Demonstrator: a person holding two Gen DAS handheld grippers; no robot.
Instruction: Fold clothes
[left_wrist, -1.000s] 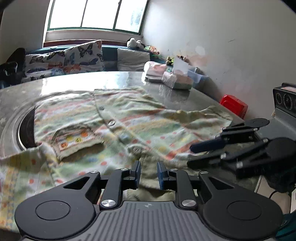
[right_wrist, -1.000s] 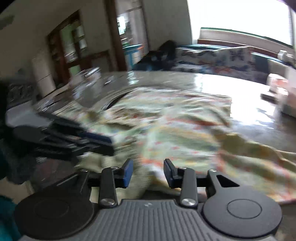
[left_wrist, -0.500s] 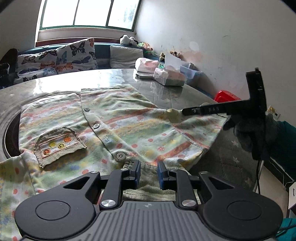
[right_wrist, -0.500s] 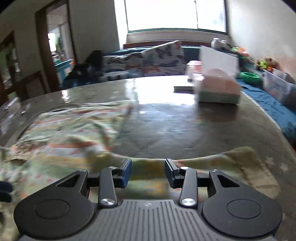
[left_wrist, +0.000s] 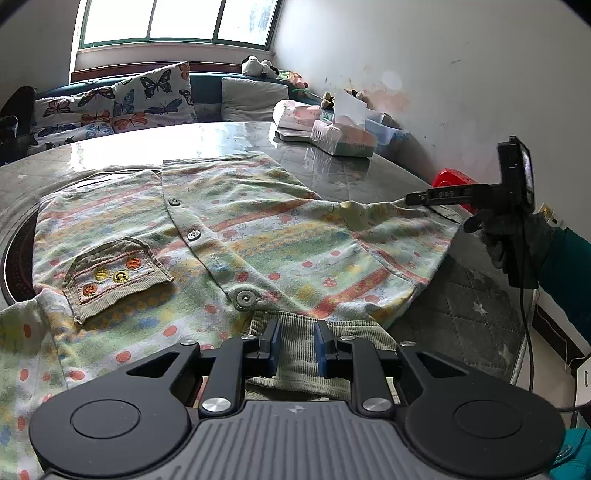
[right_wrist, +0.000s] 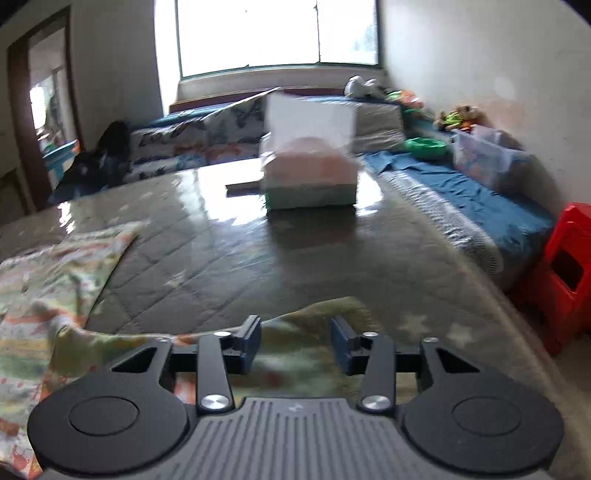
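A striped, spotted children's cardigan (left_wrist: 258, 236) lies spread front-up on the quilted bench (left_wrist: 465, 310), its buttons (left_wrist: 244, 297) running down the middle and a corduroy pocket (left_wrist: 114, 273) on one side; the left gripper (left_wrist: 296, 345) sits at the near edge over the ribbed corduroy collar (left_wrist: 295, 354), its jaws a little apart with the collar lying between them, though whether they touch it cannot be told. The right gripper (right_wrist: 295, 341) is at the end of a sleeve (right_wrist: 317, 314) near the bench's right edge; its jaws stand wide apart, the sleeve fabric lying under and between them, not pinched. In the left wrist view this gripper (left_wrist: 417, 199) reaches over the sleeve tip, held by a gloved hand (left_wrist: 513, 240). A tissue box (left_wrist: 343, 138) stands well apart on the far side; a red stool (right_wrist: 565, 273) stands beside the bench.
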